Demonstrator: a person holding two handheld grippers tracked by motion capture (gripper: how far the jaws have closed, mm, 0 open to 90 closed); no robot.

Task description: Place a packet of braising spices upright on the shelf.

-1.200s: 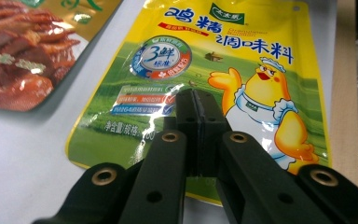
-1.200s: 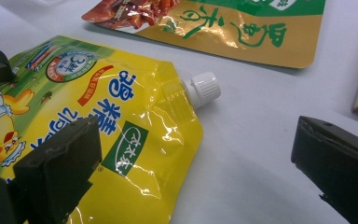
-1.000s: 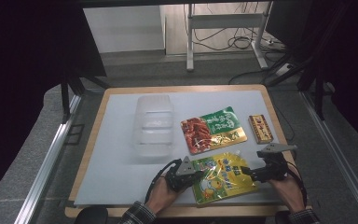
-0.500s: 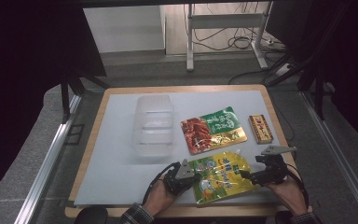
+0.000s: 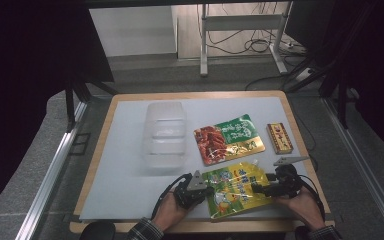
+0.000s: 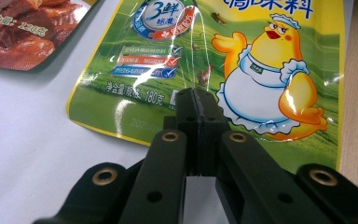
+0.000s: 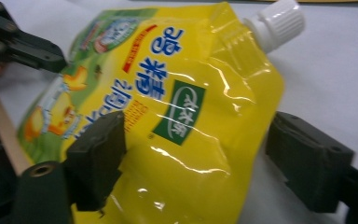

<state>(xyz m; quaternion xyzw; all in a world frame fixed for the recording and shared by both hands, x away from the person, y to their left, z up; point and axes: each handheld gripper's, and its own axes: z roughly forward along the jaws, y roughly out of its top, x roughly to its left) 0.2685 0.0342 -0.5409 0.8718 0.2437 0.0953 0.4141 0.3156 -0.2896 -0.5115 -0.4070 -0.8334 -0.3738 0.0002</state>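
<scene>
A yellow spouted pouch (image 5: 237, 187) with a cartoon chicken lies flat near the table's front edge. My left gripper (image 5: 207, 190) is shut, its tips (image 6: 196, 95) resting on the pouch's (image 6: 242, 60) green left edge; it is also seen far off as the left gripper (image 7: 37, 51) in the right gripper view. My right gripper (image 5: 257, 189) comes in from the right. Its jaws have just been closing and stand open on either side of the pouch's (image 7: 177, 107) yellow upper part, below the white cap (image 7: 277, 23). The right gripper (image 7: 196, 144) has a gap left at its right jaw.
A red and green snack pouch (image 5: 228, 138) lies just behind the yellow one, also seen as the snack pouch (image 6: 18, 32). A small patterned box (image 5: 279, 138) sits to its right. A clear plastic container (image 5: 164, 134) stands mid-table. The wooden table edge (image 6: 356, 93) runs close by.
My right gripper has edged left, so its jaws now reach over the pouch's right edge. The left gripper and the pouch have stayed where they were.
</scene>
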